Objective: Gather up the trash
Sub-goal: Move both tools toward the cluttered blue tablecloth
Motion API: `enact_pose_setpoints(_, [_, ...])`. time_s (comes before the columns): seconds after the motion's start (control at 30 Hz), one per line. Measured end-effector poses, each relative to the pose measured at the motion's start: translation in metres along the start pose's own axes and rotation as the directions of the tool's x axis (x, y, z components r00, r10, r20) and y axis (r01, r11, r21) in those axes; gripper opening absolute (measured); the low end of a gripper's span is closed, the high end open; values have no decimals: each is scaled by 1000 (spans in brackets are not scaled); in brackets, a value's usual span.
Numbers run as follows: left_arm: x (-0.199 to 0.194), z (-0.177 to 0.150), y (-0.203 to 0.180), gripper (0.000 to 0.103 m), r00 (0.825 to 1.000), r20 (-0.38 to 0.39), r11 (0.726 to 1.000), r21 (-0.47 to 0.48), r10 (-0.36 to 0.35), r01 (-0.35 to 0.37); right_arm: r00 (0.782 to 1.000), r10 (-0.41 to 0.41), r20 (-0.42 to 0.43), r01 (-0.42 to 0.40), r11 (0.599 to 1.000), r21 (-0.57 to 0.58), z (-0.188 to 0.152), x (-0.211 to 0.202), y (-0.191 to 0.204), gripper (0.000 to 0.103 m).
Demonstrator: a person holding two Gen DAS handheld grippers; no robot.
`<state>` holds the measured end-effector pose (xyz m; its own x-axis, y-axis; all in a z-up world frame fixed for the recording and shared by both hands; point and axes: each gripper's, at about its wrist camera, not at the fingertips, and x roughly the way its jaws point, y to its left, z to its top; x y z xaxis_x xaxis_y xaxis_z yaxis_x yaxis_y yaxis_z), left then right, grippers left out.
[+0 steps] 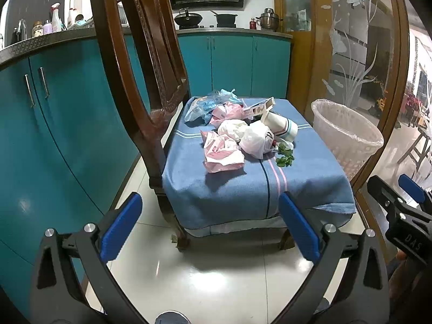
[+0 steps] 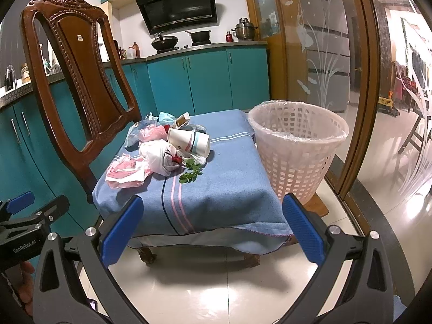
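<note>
Trash is heaped on a chair seat covered by a blue cloth [image 1: 243, 186] [image 2: 216, 189]: pink crumpled wrappers [image 1: 221, 154] [image 2: 124, 174], a white knotted plastic bag [image 1: 256, 139] [image 2: 159, 156], a paper cup on its side [image 1: 282, 127] [image 2: 189, 140], green leaves [image 1: 284, 156] [image 2: 191, 174], a small carton [image 1: 257, 108] and blue-clear plastic [image 1: 205, 105]. A white lattice bin [image 1: 348, 135] [image 2: 297, 145] with a liner stands right of the seat. My left gripper [image 1: 210, 226] and right gripper [image 2: 213, 229] hang open before the seat's front edge, both holding nothing.
The wooden chair back [image 2: 78, 81] rises left of the seat. Teal kitchen cabinets [image 1: 54, 135] [image 2: 205, 81] run along the left and behind. A frosted glass partition in a wooden frame [image 2: 359, 81] stands on the right. The floor is glossy white tile [image 2: 216, 291].
</note>
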<state>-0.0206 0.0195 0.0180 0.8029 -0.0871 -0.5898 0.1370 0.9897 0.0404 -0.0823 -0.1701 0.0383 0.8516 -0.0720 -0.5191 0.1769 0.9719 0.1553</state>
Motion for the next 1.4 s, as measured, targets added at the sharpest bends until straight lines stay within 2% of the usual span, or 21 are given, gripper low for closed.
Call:
enact_pose_setpoints(0.37, [2,-1,5,100,999,-19,999,-17,-31,30,1000,2,-4,-2,1000,-3,1,0,-2,100])
enact_pose_setpoints(0.57, [-4,2,7,100,1000,-23,1000,-25,-6,5,1000,28,-4,-28,999,25,4,-2,-12,100])
enact_pose_setpoints(0.63, [-7,6,7,100,998,-62,999,-42,17,-20,999,40,-7,-39,999,33,6,-1,-14,100])
enact_pose_setpoints(0.7, [-14,10,10,100,996,-89,997,-74,-3,-3,999,43,-9,-42,998,41,7,-1,-16,100])
enact_pose_setpoints(0.77, [-31,16,12,100,998,-58,995,-95,-24,18,999,52,-8,-51,997,59,8,-1,-19,100])
enact_pose_setpoints(0.83, [-42,19,9,100,1000,-18,998,-60,-8,7,998,62,-9,-61,995,82,10,-1,-22,100])
enact_pose_setpoints(0.9, [-41,20,7,100,1000,-27,999,-32,7,-7,998,68,-10,-67,993,93,11,-2,-22,100])
enact_pose_setpoints(1.0, [-33,24,7,100,999,-30,999,-26,-28,27,998,59,-7,-59,995,76,10,-4,-19,100])
enact_pose_setpoints(1.1, [-19,27,-3,100,999,-14,998,18,-52,53,999,47,-17,-46,997,58,10,-7,-15,100])
enact_pose_setpoints(1.23, [-6,26,-12,100,996,-17,996,12,-86,87,1000,25,0,-25,999,21,16,-20,-5,100])
enact_pose_setpoints(1.3, [-4,23,-13,100,995,-19,995,-13,-102,102,998,57,3,-57,998,35,23,-33,1,100])
enact_pose_setpoints(1.37, [-4,22,-14,100,995,-22,995,-12,-101,100,996,78,45,-78,997,-8,25,-46,10,100])
enact_pose_setpoints(1.4, [-5,22,-14,100,996,-20,996,-9,-93,92,995,69,73,-64,995,-72,23,-52,16,100])
